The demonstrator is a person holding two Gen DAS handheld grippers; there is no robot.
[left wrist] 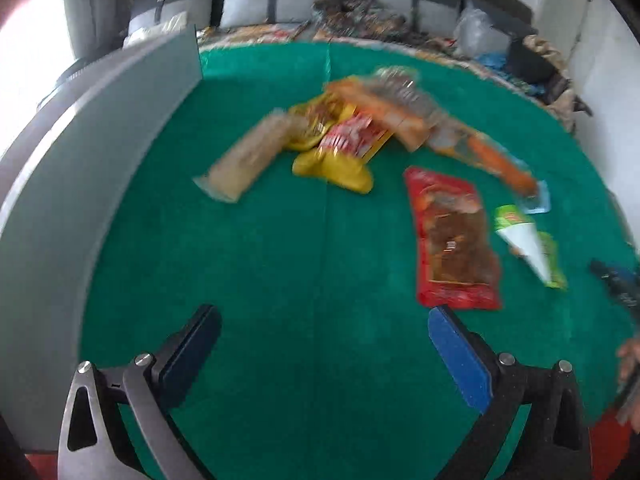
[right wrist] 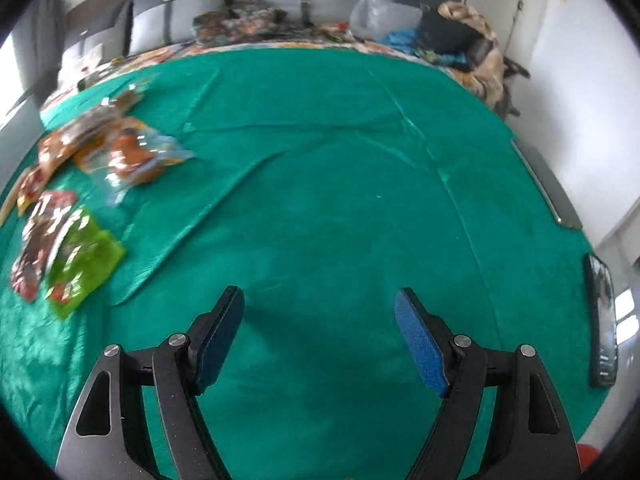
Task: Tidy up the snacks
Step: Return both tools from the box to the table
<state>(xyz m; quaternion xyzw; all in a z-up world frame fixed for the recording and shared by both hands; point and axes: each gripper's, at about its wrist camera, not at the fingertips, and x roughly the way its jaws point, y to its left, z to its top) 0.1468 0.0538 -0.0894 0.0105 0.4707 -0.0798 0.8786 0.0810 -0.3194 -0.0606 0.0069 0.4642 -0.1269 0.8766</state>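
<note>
- The left tool [left wrist: 324, 344] hangs spread wide over bare green cloth [left wrist: 280, 248], pinching nothing; the right tool [right wrist: 320, 332] is spread the same way over an empty stretch of the cloth, also holding nothing.
- The snacks lie loose on the tabletop. In the left view a heap sits at 12 o'clock from the tool: a tan packet [left wrist: 244, 156], a yellow bag [left wrist: 336, 148] and orange packs [left wrist: 400, 108] overlapping one another.
- A red pack [left wrist: 456, 240] lies flat at 1 o'clock, nearest the left tool, with a green-and-white pack [left wrist: 528, 240] just beside it at 2 o'clock.
- In the right view all the snacks sit at 9 to 10 o'clock, well apart from the right tool; the green pack [right wrist: 80, 264] is its closest.
- Handling, as a judgement: these look like light, thin film pouches, slick and crinkly, limp rather than stiff, with contents that may crush. A pinch on a sealed edge or corner seems safest; a flat pack may need an edge lifted off the cloth first.
- A grey panel [left wrist: 100, 152] stands at 9 to 10 o'clock of the left tool; whether it is a bin wall, and what it holds, cannot be told.
- The views are blurred, so labels are unreadable.
</note>
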